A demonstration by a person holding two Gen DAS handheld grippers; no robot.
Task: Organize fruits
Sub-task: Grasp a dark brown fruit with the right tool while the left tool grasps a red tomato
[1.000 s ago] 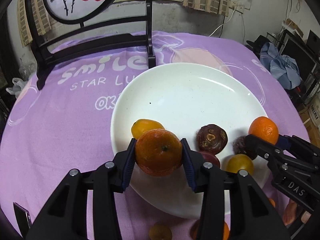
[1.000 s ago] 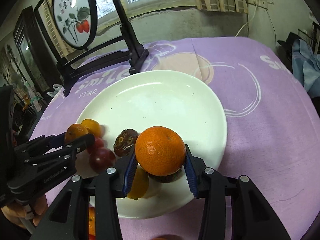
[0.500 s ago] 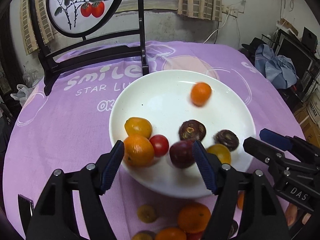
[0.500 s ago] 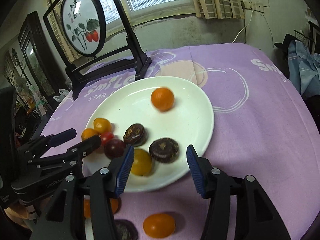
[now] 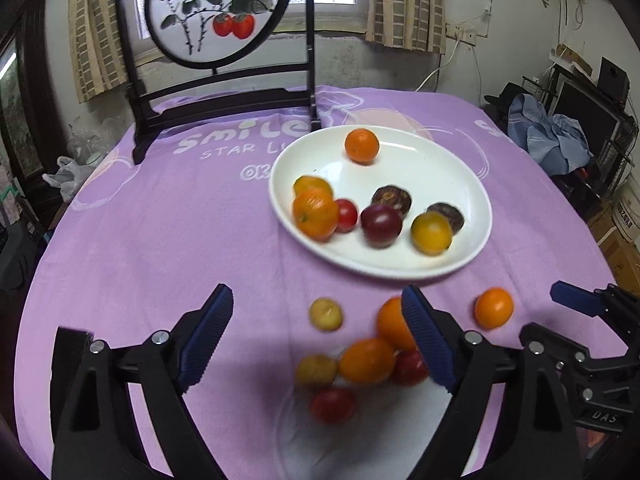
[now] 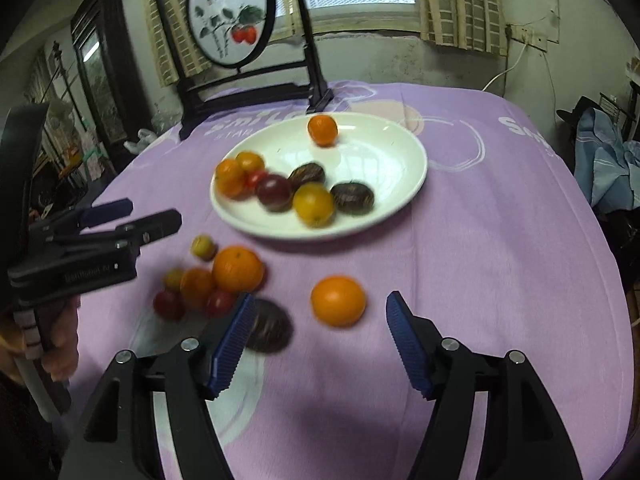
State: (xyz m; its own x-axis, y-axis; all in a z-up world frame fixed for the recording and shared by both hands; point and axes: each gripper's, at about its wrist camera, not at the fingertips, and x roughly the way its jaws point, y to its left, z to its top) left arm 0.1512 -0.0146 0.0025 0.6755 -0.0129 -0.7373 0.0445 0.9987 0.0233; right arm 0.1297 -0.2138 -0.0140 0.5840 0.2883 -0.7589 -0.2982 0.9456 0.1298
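The purple tablecloth (image 5: pixel 152 248) covered the table, with the white plate (image 5: pixel 472 184) toward its far side. On the plate lay eight fruits: a mandarin (image 5: pixel 361 145) alone near the far rim, newly arrived, and an orange (image 5: pixel 315 213) at the left edge, both dropped there within the last second. Nearer, a loose cluster of fruit (image 6: pixel 216 280) and a lone orange (image 6: pixel 338 301) waited on the cloth. The left gripper (image 5: pixel 316 330) and right gripper (image 6: pixel 318 334) had pulled back from the plate, jaws opening, nothing between them. Two more fruits were thus sorted; roughly half seemed left to move.
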